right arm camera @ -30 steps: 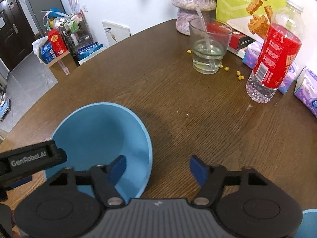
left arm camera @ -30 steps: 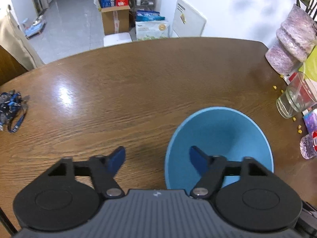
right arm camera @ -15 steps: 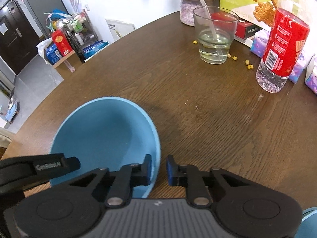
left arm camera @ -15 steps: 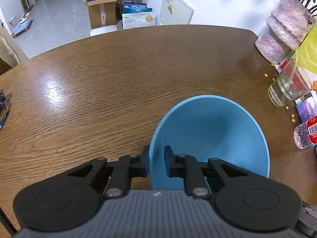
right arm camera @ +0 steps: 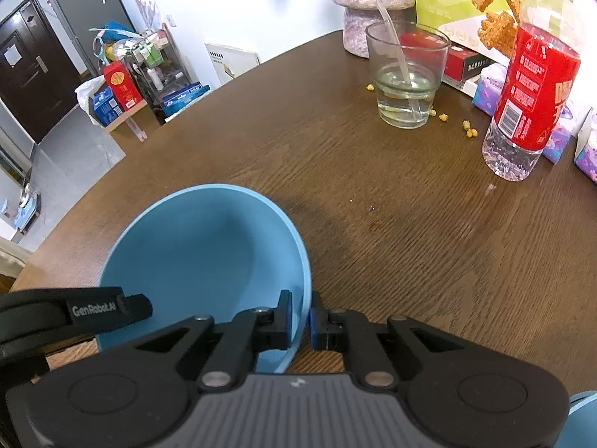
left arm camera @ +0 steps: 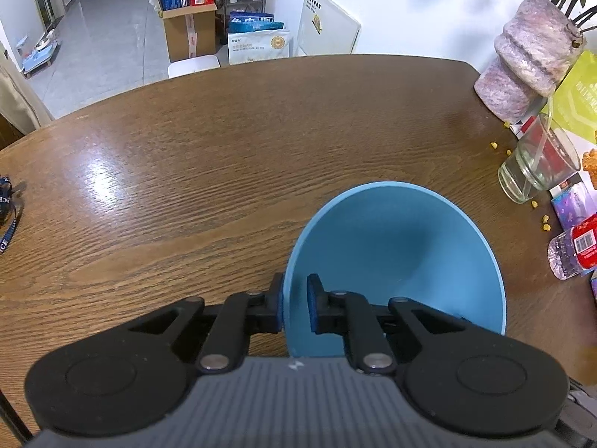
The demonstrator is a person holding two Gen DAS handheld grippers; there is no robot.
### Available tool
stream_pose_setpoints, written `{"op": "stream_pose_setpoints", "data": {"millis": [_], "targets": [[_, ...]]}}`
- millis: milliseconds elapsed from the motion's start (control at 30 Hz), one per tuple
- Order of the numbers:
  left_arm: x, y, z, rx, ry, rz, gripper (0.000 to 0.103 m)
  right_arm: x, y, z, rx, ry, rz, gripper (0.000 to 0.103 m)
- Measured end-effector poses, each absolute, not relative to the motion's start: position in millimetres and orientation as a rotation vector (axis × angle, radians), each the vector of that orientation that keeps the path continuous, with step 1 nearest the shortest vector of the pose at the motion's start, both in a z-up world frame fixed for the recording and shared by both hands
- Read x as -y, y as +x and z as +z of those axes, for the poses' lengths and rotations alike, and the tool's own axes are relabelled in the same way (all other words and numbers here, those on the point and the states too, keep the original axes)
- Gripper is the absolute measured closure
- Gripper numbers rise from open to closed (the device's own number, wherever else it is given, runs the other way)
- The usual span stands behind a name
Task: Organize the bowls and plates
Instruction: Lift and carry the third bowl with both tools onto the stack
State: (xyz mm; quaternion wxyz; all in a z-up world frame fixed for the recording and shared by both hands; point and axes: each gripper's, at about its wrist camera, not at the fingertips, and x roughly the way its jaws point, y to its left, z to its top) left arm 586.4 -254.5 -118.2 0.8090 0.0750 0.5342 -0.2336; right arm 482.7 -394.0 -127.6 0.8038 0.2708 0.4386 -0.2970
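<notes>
Both my left gripper (left arm camera: 294,308) and right gripper (right arm camera: 300,320) pinch opposite rims of the blue bowl (left arm camera: 395,265); uneven lifting could twist it loose onto the counter (left arm camera: 224,171).

Both cameras sit just behind their own fingers and look steeply down and forward across the table (left arm camera: 224,156). The left view has the bowl (left arm camera: 403,254) close at lower right and faces the far edge and the room beyond. The right view has the same bowl (right arm camera: 209,246) close at lower left and faces the table's cluttered far-right edge. Both show the bowl, the glass (left arm camera: 533,171) (right arm camera: 406,78) and the bottle (right arm camera: 530,93).
</notes>
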Motion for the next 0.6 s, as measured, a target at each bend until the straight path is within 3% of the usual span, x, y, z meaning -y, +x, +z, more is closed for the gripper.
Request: {"op": "stream_pose_setpoints", "data": {"millis": [600], "targets": [[230,565,-78,-1.082,0.15,-0.511,0.09,370,461,-96,-0.883,0.57,-0.632,0.094]]}}
